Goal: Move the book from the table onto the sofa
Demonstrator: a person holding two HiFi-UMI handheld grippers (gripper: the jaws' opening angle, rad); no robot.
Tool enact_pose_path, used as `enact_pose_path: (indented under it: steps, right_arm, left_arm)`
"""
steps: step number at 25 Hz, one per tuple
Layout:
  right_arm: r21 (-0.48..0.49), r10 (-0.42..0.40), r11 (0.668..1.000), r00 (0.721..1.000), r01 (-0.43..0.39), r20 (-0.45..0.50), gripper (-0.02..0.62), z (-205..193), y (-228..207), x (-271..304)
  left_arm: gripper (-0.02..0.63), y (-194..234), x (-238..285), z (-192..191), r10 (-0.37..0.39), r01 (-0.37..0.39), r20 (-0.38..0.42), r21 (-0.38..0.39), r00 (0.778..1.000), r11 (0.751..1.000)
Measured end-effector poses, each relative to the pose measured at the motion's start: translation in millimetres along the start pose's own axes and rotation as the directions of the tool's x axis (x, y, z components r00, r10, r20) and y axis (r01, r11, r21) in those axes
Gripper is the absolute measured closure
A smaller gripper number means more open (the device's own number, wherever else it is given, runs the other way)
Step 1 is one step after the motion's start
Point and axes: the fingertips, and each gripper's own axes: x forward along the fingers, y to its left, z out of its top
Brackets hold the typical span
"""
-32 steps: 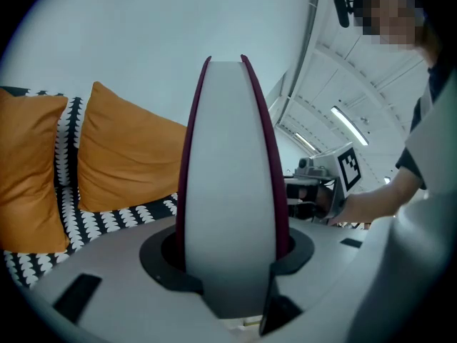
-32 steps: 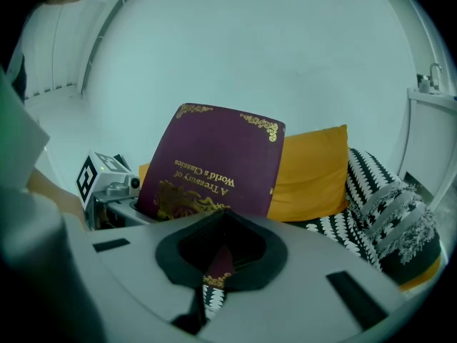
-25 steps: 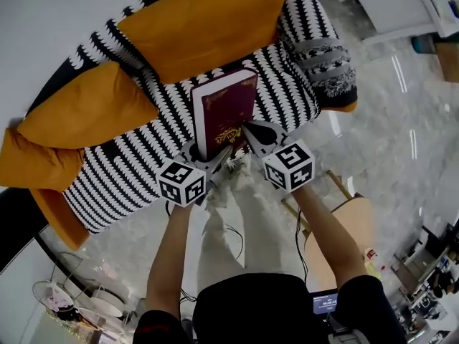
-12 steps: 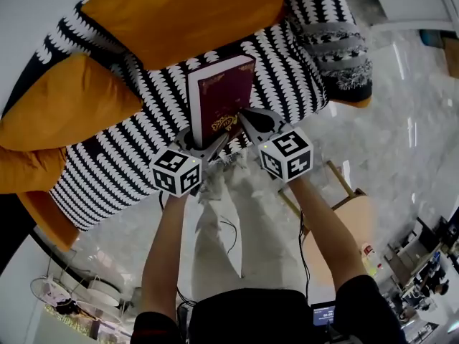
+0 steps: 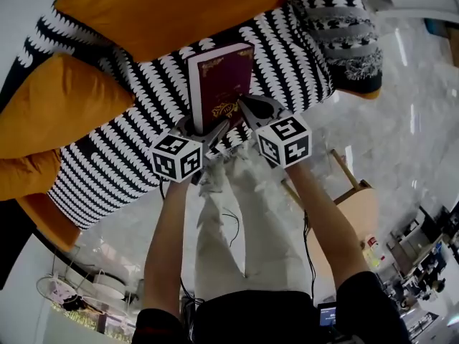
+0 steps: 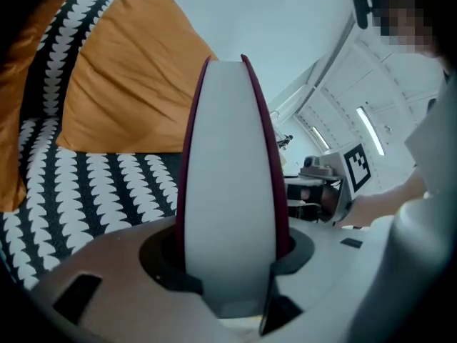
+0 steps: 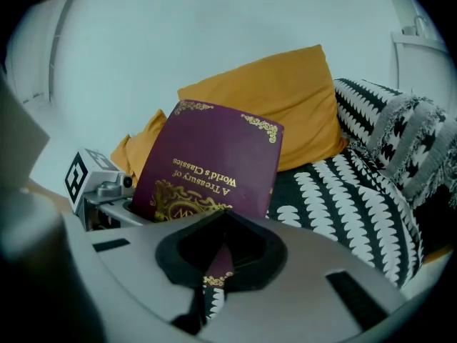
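While both forearms are reaching straight out side by side and angling down, the left tongs are clamping across the thick page edge of the maroon book, and the right tongs are squeezed nearly flat, pinching just a corner of its cover. So the book is hanging tilted over the seat of the black-and-white patterned sofa, right in front of the orange cushions. Can't tell if it's touching the fabric, and shiny marble floor is showing off to the right.
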Motion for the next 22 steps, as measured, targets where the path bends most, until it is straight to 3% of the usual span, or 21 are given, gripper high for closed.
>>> enact_pose_path:
  steps: [22]
  right_arm:
    - [0.078,-0.029,0.996,0.993,0.038,-0.116,0.578,-50,-41,42]
  left_arm:
    - [0.378,36,60,-35,0.01,-0.023,-0.107,-0.129,0.994,0.991]
